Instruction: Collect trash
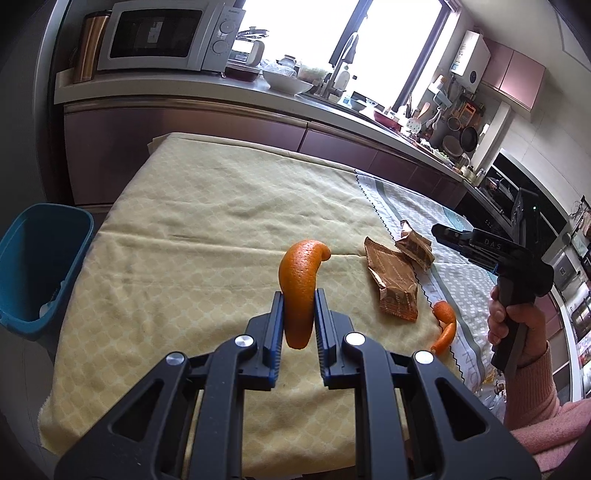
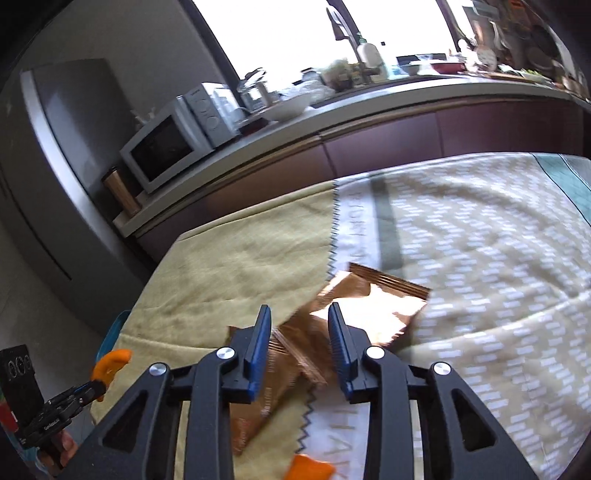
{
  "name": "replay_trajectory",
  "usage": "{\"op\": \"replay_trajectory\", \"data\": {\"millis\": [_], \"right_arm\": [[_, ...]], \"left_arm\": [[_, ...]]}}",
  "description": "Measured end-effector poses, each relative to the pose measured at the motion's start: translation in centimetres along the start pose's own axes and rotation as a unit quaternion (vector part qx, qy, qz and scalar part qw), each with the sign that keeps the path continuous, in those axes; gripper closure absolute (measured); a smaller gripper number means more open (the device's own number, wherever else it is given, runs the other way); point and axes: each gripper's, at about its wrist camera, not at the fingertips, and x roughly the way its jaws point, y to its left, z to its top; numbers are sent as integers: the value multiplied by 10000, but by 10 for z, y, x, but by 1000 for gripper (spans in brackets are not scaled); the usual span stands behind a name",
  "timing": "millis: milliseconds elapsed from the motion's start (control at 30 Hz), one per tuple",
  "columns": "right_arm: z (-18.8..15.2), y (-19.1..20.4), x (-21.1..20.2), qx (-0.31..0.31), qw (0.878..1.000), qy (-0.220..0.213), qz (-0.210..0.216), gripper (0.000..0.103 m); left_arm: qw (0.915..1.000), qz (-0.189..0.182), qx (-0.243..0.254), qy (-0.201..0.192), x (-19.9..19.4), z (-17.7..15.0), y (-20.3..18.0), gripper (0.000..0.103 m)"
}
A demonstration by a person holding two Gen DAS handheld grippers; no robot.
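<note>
My left gripper is shut on a curved strip of orange peel, held upright above the yellow cloth; the right wrist view shows the same peel at the lower left. My right gripper is open and hovers over two brown snack wrappers, a larger one and a smaller crumpled one. Its pads touch neither wrapper. A second orange peel lies on the cloth near the wrappers, seen also as an orange scrap at the bottom edge.
A blue bin stands off the table's left side. The table carries a yellow cloth and a patterned cloth. Behind runs a kitchen counter with a microwave, bowls and a sink. A hand in a pink sleeve holds the right gripper.
</note>
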Motion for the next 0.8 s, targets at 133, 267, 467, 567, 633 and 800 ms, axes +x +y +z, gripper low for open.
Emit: {"op": "replay_trajectory", "data": {"millis": [133, 267, 467, 567, 633, 800], "right_arm": [[-9, -31, 3, 495, 9985, 194, -136, 61], [-21, -38, 13, 809, 9958, 383, 196, 61], [-20, -34, 23, 963, 9927, 359, 632, 66], [-14, -34, 27, 1044, 9914, 278, 741, 68], [-11, -32, 31, 1078, 9906, 276, 801, 68], [-5, -31, 44, 1141, 9892, 333, 863, 85]], "left_arm": [[10000, -66, 37, 59, 6, 0, -4, 87], [9999, -81, 72, 130, 13, 0, -8, 87], [9998, -50, 46, 162, 15, -1, -8, 87], [9998, -41, 25, 190, 16, -2, -6, 87], [9998, -28, 19, 205, 17, -2, -6, 87], [9997, -3, -23, 224, 18, -3, -3, 87]]}}
